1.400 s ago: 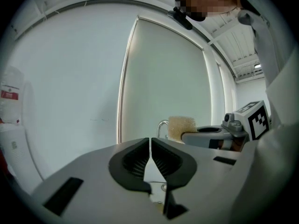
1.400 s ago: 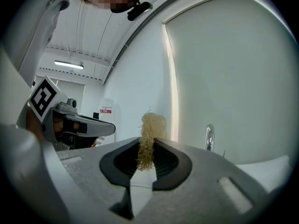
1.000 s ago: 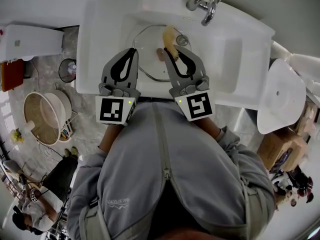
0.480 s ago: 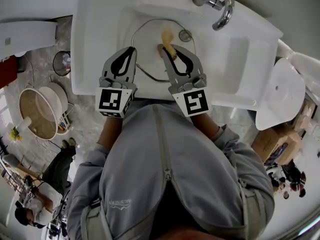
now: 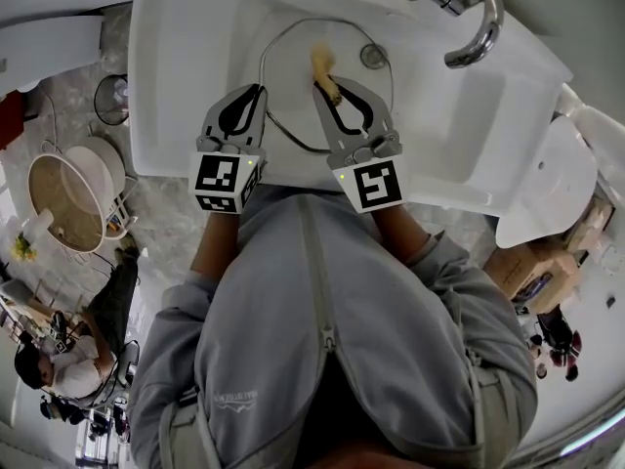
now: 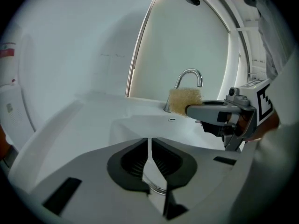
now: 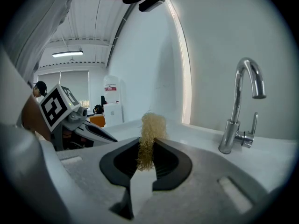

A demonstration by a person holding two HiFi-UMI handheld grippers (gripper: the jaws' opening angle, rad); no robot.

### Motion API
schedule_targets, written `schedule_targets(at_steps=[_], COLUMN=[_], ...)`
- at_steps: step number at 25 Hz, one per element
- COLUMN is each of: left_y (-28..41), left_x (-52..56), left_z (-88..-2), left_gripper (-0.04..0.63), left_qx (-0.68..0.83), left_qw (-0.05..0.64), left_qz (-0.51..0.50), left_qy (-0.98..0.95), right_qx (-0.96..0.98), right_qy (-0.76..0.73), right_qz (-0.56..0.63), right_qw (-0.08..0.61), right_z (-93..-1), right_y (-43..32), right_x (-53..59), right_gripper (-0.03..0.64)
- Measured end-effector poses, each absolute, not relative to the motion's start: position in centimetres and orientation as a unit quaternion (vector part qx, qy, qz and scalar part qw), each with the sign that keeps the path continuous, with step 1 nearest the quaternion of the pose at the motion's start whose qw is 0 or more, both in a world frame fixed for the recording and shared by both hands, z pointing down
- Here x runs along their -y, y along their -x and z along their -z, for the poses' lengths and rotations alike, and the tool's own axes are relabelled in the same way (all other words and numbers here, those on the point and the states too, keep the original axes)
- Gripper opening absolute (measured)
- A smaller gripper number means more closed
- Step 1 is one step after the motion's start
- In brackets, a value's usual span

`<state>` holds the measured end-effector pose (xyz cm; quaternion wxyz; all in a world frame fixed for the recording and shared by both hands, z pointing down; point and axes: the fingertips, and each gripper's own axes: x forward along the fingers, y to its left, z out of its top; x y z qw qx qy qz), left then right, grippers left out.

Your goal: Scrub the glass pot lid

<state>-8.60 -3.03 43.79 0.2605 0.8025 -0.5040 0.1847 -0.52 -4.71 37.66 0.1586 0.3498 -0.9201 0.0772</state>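
Where the lid (image 5: 293, 66) sits: in the sink (image 5: 186, 57) basin, below the tap (image 5: 464, 18).
Left gripper (image 5: 258, 93): my jaws nearly together — clamped on the lid's near rim.
Right gripper (image 5: 334, 88): I hold it over the lid, jaws pinched shut on a yellow scrubber (image 5: 324, 66).
Scrubber: sticks out past the jaw tips, over the glass — touching or not, I cannot tell.

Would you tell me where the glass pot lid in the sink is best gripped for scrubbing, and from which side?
I'd take the glass pot lid by its thin metal rim at the left edge, coming from the near side of the sink. The rim fits between nearly shut jaws, as the left gripper shows, and the glass face is free for the scrubber in the right gripper.
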Motion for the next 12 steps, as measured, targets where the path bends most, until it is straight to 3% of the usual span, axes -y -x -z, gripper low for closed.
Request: schedule_targets(at_steps=[12], left_y=[8.8], left_x=[1.7], left_z=[-48.0], left_gripper=[0.020], left_qx=[0.485], left_qw=[0.331], left_qz=[-0.238], left_qy=[-0.774], right_qx=[0.921], right_qy=[-0.328], right_qz=[-0.093], right_qw=[0.188], right_z=[-40.8], right_y=[1.2], right_x=[5.2], right_gripper=[0.048])
